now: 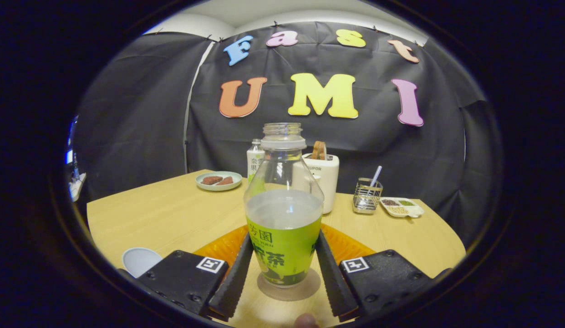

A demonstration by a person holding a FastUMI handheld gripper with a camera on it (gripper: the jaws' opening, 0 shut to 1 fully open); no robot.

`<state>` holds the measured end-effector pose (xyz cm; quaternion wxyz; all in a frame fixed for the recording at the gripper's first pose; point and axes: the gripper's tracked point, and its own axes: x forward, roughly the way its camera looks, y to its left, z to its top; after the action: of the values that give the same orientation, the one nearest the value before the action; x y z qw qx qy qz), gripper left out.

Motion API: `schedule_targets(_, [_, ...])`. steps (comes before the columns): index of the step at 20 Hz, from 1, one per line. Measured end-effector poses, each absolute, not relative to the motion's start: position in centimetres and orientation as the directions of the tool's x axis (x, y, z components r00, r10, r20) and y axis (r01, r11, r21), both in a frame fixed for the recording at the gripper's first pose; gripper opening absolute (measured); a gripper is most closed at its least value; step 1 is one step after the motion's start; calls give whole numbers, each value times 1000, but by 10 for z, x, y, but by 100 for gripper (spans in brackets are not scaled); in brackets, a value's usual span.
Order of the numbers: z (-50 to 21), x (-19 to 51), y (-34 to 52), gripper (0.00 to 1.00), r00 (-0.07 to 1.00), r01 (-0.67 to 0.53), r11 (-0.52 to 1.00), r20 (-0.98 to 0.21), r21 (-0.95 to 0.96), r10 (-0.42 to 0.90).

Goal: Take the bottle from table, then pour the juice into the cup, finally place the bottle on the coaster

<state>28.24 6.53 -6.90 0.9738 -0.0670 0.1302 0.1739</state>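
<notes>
Gripper (282, 269) clamped on the bottle (283, 214), both fingers (234, 278) pressed against the green label on either side. Bottle upright, uncapped, partly filled with cloudy liquid, base just above or on a round coaster (289, 286) near the table's (164, 214) near edge; contact cannot be told. Orange mat (223, 246) behind the bottle. Pale cup rim (140, 260) by the near left edge. Toward the far edge: plate (218, 180) with brown pieces, second bottle (254, 159), white toaster (325, 175), wire holder (366, 196), divided dish (402, 207).
</notes>
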Motion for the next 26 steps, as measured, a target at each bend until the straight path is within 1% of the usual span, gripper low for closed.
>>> schedule_targets(8, [-82, 288, 59, 82, 906, -345, 935, -288, -76, 311])
schedule_targets(12, [-85, 287, 59, 99, 903, -347, 936, -290, -61, 316])
schedule_targets(13, [-83, 286, 58, 100, 906, -345, 936, -285, -64, 314])
schedule_targets(16, [-69, 281, 50, 100, 923, -324, 944, -242, -66, 300])
schedule_targets(18, [-55, 274, 52, 100, 925, -329, 943, -217, -42, 313])
schedule_targets(20, [-39, 260, 48, 100, 933, -316, 949, -186, -19, 307])
schedule_targets(23, [-13, 233, 37, 100, 956, -262, 965, -131, 30, 264])
schedule_targets(26, [5, 196, 22, 100, 969, -219, 974, -106, 53, 223])
